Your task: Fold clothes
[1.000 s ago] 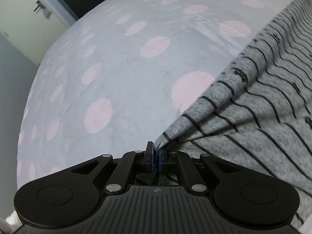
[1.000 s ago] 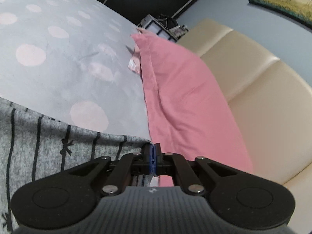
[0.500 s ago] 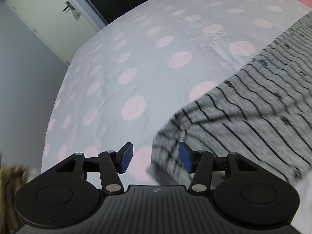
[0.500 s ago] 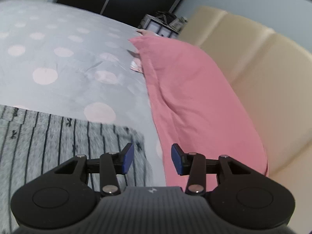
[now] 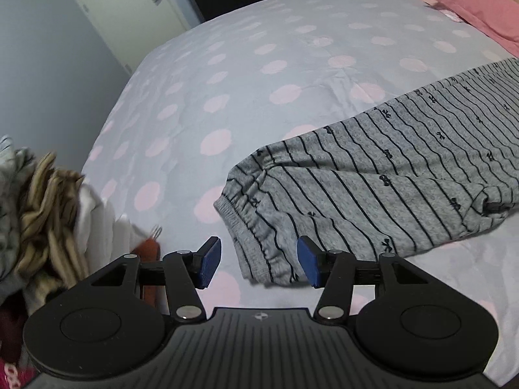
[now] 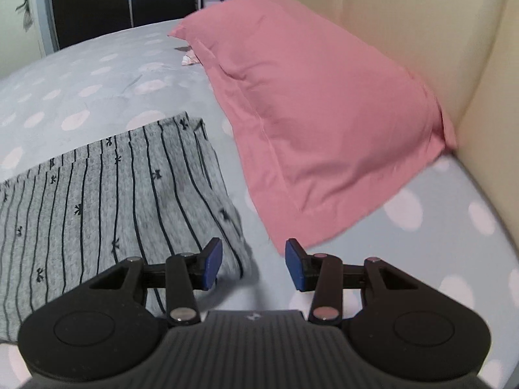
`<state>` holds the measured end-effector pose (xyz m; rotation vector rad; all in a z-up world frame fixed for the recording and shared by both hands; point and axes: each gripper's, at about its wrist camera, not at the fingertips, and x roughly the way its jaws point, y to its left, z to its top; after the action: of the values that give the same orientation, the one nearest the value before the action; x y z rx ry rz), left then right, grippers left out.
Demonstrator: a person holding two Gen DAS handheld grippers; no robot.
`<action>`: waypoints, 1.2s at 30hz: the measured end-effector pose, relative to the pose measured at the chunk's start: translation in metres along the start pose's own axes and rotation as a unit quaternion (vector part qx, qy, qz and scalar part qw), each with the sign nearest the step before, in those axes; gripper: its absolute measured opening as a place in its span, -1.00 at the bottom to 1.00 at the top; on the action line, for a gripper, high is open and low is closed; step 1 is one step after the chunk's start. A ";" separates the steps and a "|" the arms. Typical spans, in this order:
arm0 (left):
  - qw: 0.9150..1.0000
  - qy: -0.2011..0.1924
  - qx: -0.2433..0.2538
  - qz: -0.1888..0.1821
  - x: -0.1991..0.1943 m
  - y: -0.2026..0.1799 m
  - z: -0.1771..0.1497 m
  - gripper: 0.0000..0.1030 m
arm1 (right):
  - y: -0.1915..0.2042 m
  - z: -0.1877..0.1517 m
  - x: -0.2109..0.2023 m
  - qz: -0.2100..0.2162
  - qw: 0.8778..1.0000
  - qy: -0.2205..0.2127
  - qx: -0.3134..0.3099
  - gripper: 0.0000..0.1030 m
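Observation:
Grey trousers with thin black stripes and small bows (image 5: 373, 175) lie flat on the bed, waistband end near the left gripper, the other end in the right wrist view (image 6: 107, 201). My left gripper (image 5: 259, 262) is open and empty, raised just above the elastic waistband. My right gripper (image 6: 254, 264) is open and empty, just off the garment's right corner.
The bed has a grey sheet with pink dots (image 5: 227, 81). A pile of other clothes (image 5: 39, 201) sits at the left edge. A pink pillow (image 6: 311, 110) lies against the cream headboard (image 6: 438, 32) on the right. A door (image 5: 129, 6) stands beyond the bed.
Both grippers were shut on the garment's corners a second ago. They have opened, let the trousers drop flat on the bed, and pulled back and up.

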<state>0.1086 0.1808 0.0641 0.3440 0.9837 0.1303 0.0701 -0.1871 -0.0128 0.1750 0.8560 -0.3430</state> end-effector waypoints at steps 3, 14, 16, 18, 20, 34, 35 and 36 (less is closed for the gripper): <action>0.999 -0.023 -0.041 -0.003 -0.013 0.000 0.000 0.01 | -0.018 -0.004 0.010 0.050 0.995 0.014 0.087 -0.17; 0.996 -0.003 -0.087 -0.017 0.006 -0.006 0.019 0.03 | -0.005 -0.001 0.036 0.088 0.984 0.006 0.153 -0.92; 0.997 0.000 -0.080 -0.017 0.009 -0.009 0.019 0.03 | -0.001 0.008 0.026 0.100 0.984 -0.033 0.146 -0.92; 0.997 0.000 -0.074 -0.017 0.008 -0.012 0.018 0.03 | 0.002 0.016 0.016 0.114 0.982 -0.059 0.140 -0.92; 0.997 -0.001 -0.069 -0.019 0.007 -0.015 0.017 0.03 | 0.005 0.022 0.012 0.117 0.982 -0.064 0.137 -0.92; 0.998 0.005 -0.064 -0.015 0.008 -0.020 0.015 0.03 | 0.008 0.023 0.034 0.083 0.987 -0.059 0.123 -0.59; 0.998 0.003 -0.064 -0.015 0.007 -0.020 0.016 0.03 | 0.007 0.023 0.037 0.079 0.987 -0.055 0.128 -0.35; 0.998 0.003 -0.065 -0.015 0.007 -0.019 0.015 0.03 | 0.005 0.022 0.041 0.077 0.987 -0.051 0.134 -0.32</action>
<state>0.1246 0.1614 0.0596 0.2099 0.9797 0.1677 0.1124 -0.1984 -0.0295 0.4667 0.6891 -0.3190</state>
